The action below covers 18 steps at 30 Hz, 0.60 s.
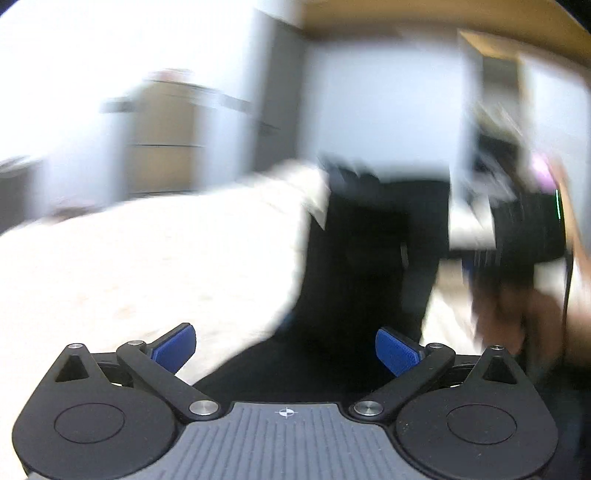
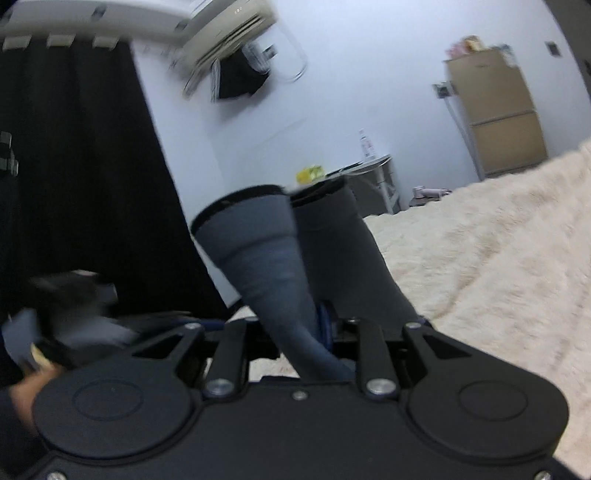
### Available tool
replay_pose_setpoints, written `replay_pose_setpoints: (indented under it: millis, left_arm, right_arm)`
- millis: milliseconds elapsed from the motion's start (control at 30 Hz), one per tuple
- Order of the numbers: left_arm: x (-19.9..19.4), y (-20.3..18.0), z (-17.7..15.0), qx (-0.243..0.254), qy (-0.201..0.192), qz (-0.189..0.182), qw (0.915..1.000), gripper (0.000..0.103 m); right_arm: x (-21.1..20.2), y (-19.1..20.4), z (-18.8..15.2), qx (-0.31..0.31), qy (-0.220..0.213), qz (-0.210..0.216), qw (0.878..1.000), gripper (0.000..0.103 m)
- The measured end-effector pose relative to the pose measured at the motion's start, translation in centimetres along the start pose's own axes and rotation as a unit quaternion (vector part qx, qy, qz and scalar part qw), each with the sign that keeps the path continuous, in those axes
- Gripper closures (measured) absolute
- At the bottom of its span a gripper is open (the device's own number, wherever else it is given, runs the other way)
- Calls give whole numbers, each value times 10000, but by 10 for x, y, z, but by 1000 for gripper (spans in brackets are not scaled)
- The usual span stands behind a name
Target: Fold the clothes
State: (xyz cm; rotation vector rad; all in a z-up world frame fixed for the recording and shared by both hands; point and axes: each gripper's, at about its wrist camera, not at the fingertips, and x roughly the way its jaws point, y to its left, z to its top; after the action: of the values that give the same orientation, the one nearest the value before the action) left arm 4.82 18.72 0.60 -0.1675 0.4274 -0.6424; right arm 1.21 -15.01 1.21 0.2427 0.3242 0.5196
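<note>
While the dark grey garment [image 2: 280, 273] hung lifted off the bed, its two tube-like legs or sleeves ran up from the right gripper [image 2: 325, 332], long axis toward 11 o'clock in the right wrist view, open hemmed ends pointing up. The right jaws were drawn together on the bunched cloth at its lower end. In the left wrist view the garment [image 1: 362, 266] showed as a blurred dark mass from 6 o'clock up to centre, over the cream fleece blanket [image 1: 147, 266]. The left gripper [image 1: 284, 350] stood wide apart, blue pads [image 1: 177, 347] clear of cloth. The right gripper [image 1: 528, 236] appeared blurred at 3 o'clock. Tan cabinet [image 2: 498, 110] at 2 o'clock; air conditioner [image 2: 229, 33] at 12.
</note>
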Motion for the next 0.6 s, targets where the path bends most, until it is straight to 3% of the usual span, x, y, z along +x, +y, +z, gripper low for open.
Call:
replay_pose_setpoints:
  millis: [67,133,167,200,233,267,333,400,500,600]
  left_arm:
    - [-41,27,-17,-1165,-425,440,9913,0]
    - [-82,58,-55,-2633,-1137,313,9575,0]
    - [-87,64,-63,-2859,-1258,203,9497,0]
    - [-93,75,-79,-3237,-1456,2,9349,0]
    - [-95,82,-87,-3480,-1499,8,9254,0]
    - [-95,86,-86,-3528,-1424,113,9247,0]
    - [-92,90,-77,-3336,-1307,188,9334,0]
    - [-77,99,-69,-3232,-1187,184,9387,0]
    - [-61,98,-63,-2976,-968,-138,9497,0]
    - [-47,77,-69,-2628,-637,-357,9621,0]
  right_arm:
    - [38,30,-16,-306,532,-128,9980,64]
    - [72,56,-44,-738,1094,-284,9908,55]
    - [90,72,-72,-1131,1493,-385,9815,53]
    - [109,89,-99,-1521,1888,-485,9690,50]
    - [115,100,-116,-1822,1998,-581,9610,49]
    - [107,107,-119,-2071,1884,-655,9578,49]
    - [86,122,-117,-2473,1695,-712,9513,50]
    - [57,128,-100,-2612,1444,-501,9531,49]
    - [13,120,-68,-2646,1221,-59,9566,46]
    - [-12,87,-38,-2393,1113,-283,9641,47]
